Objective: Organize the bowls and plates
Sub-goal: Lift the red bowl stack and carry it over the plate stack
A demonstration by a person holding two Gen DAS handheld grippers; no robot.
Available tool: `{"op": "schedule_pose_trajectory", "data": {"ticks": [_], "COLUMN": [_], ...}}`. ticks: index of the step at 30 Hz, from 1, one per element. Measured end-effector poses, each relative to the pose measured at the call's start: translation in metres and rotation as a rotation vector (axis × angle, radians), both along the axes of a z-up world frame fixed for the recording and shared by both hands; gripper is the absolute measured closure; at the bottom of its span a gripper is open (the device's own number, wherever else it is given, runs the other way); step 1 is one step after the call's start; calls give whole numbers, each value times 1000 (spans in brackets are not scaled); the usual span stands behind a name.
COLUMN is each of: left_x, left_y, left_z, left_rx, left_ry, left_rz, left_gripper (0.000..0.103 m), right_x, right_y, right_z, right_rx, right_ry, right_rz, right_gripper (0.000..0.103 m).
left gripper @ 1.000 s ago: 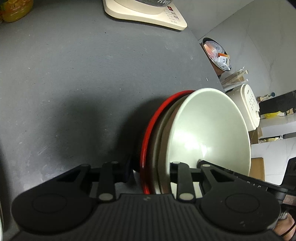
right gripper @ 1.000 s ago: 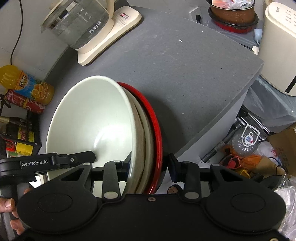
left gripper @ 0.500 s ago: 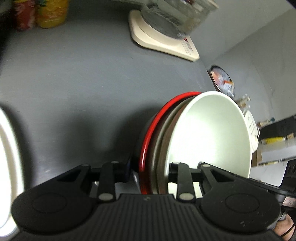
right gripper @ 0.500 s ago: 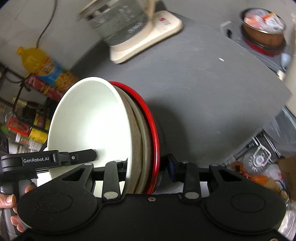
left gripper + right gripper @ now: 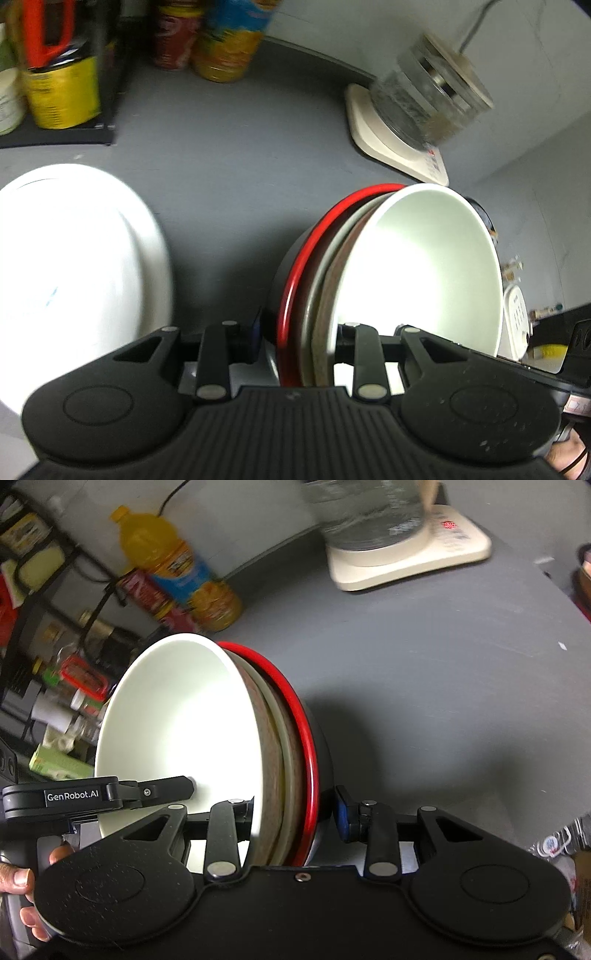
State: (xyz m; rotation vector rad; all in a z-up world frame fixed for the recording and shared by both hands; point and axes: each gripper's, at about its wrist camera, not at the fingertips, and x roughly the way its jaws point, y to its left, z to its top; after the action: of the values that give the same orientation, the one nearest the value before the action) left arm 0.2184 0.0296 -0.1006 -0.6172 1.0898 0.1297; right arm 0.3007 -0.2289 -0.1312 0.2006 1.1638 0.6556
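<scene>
Both grippers are clamped on the same nested stack of bowls [image 5: 369, 280], one on each side of the rim. The left gripper [image 5: 295, 343] has its jaws narrowed onto the rims, one pad inside the white bowl [image 5: 417, 266], the other outside the red-rimmed bowl [image 5: 295, 269]. The right gripper [image 5: 291, 812] mirrors that from the opposite edge, blue pad against the dark outer wall.

The stack hangs tipped on edge above the grey counter [image 5: 443, 672], touching nothing. A white plate [image 5: 74, 258] sits on the counter off to the left, with a kettle on its base [image 5: 413, 122] and drink bottles [image 5: 177, 572] further back.

Handling-wise this looks like ceramic: stiff, glazed, probably slick and fairly heavy for a rim pinch. Nested bowls could slide against each other when tilted, so gripping across all the rims at opposite sides seems like the sane hold. A drop would likely chip them.
</scene>
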Motion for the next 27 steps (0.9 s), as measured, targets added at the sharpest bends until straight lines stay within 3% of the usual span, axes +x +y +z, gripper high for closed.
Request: {"op": "schedule_pose_trajectory", "data": {"ticks": [27], "left_x": [-103], "left_y": [73], "left_z": [17], "left_rx": [28], "left_ry": [-18], "left_rz": [307], "left_gripper": [74], "right_x": [-27], "right_y": [113], "right_z": [13], "right_rx": [10], "right_ry": [-12], "right_rz": [296], "right_gripper": [69]}}
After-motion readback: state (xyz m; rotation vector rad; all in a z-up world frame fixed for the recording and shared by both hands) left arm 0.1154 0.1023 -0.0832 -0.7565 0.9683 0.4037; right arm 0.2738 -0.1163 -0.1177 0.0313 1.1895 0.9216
